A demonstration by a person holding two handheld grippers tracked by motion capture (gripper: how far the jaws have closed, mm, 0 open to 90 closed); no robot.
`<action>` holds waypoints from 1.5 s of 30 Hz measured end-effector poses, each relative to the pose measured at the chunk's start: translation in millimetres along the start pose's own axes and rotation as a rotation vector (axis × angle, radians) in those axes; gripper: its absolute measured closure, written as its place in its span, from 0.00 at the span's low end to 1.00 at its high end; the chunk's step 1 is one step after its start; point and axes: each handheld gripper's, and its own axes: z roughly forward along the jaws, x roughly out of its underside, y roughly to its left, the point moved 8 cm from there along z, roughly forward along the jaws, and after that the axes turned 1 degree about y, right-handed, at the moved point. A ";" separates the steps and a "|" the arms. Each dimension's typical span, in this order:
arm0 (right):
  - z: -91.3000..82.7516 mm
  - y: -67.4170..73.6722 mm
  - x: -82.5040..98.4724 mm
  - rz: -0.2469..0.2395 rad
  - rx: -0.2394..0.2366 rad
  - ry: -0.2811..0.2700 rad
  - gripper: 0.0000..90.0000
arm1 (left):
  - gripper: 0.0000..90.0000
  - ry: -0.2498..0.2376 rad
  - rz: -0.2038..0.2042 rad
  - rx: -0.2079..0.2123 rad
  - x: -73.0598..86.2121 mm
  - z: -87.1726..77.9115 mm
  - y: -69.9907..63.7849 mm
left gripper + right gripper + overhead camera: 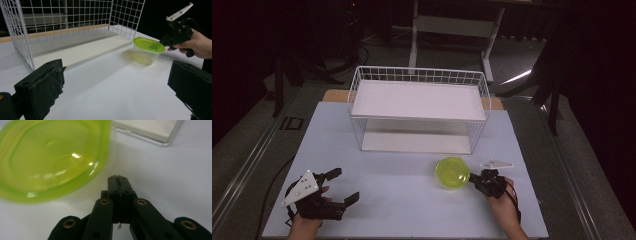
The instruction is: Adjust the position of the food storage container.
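Seen from above: a pale surface [402, 200] with a white wire basket [419, 107] at upper centre, a white shelf board laid across its top. Lower right of centre, a small clear container with a lime-green lid [452, 172] — upright on the surface, just in front of the basket's right corner.

At lower right, the right gripper [473, 179], held in a hand, clenched tight with nothing between its jaws, tips just beside the container's right edge — touching or a hair apart, impossible to tell. In the right gripper view, the shut gripper [118, 178] pointing at the lid [53, 157], the green rim blurred in the upper left of the frame.

At lower left, the left gripper [343, 186], released and spread wide, resting apart from the container. In the left gripper view, its two black jaws at the bottom corners, the container [147, 51] in the upper right, the other gripper [163, 40] alongside it.

Judged step: approach to the container, grasp not yet made. Next move likely needing the right jaws opened wide enough for the rim or wall, then closed gently — a light tub, easily pushed or tipped by shut tips.
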 end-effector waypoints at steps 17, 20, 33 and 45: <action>18.7 37.0 -2.8 -0.026 -0.081 0.035 1.00 | 0.02 0.000 0.005 0.003 -0.2 -0.2 -0.6; 23.6 48.9 -2.9 -0.043 -0.098 0.045 1.00 | 0.02 -0.002 0.006 0.003 -0.4 -0.5 -0.5; 30.6 58.4 -14.5 -0.041 -0.105 0.036 1.00 | 0.02 0.003 0.009 0.006 -0.1 -0.8 -1.1; 46.6 76.1 -28.2 -0.043 -0.143 0.042 1.00 | 0.02 0.004 0.010 0.010 0.1 -0.4 -2.1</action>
